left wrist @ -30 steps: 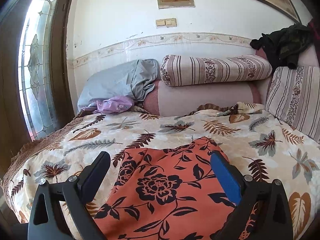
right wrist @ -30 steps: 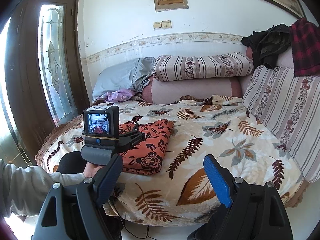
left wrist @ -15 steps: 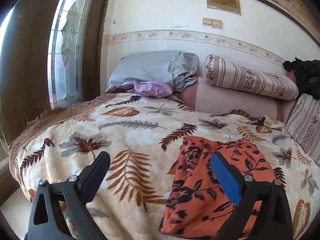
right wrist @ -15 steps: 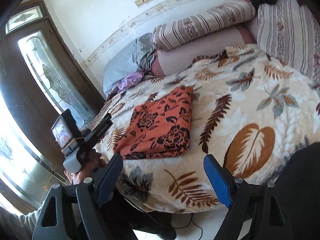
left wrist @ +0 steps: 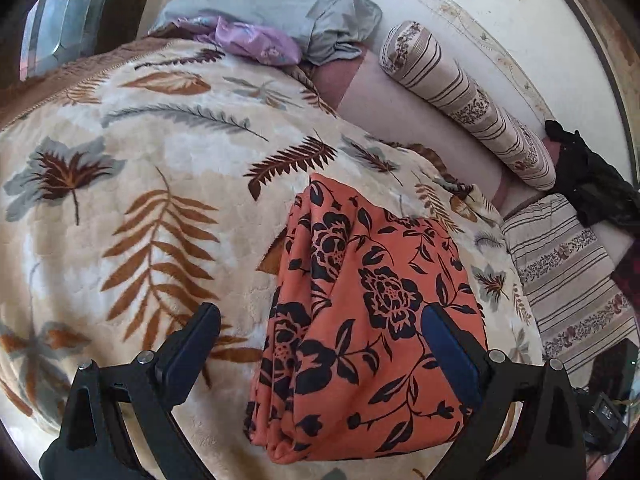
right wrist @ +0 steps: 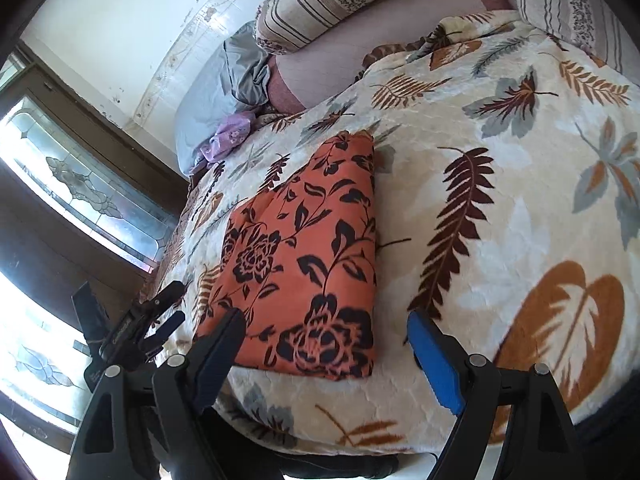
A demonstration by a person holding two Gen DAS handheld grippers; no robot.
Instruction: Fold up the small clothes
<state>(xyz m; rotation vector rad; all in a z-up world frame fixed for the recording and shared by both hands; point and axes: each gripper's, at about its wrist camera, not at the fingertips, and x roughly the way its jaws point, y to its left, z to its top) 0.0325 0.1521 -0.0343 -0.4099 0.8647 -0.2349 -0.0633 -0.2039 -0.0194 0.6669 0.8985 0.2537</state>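
Observation:
A folded orange garment with black flowers (left wrist: 360, 320) lies flat on the leaf-patterned blanket (left wrist: 160, 160), near the bed's front edge. It also shows in the right wrist view (right wrist: 304, 264). My left gripper (left wrist: 320, 344) is open and empty, hovering above the garment's near left edge. My right gripper (right wrist: 326, 346) is open and empty, held over the garment's near edge. The left gripper also shows at the left in the right wrist view (right wrist: 132, 332), off the bed's edge.
A grey pillow (left wrist: 272, 4) and a purple cloth (left wrist: 256, 40) lie at the bed's head. A striped bolster (left wrist: 468, 100) and a striped cushion (left wrist: 568, 272) line the back. Dark clothes (left wrist: 592, 180) hang at the far right. A glass door (right wrist: 80, 184) stands beside the bed.
Both grippers have tilted down and moved closer to the bed. The garment lies as before. Both grippers stay open.

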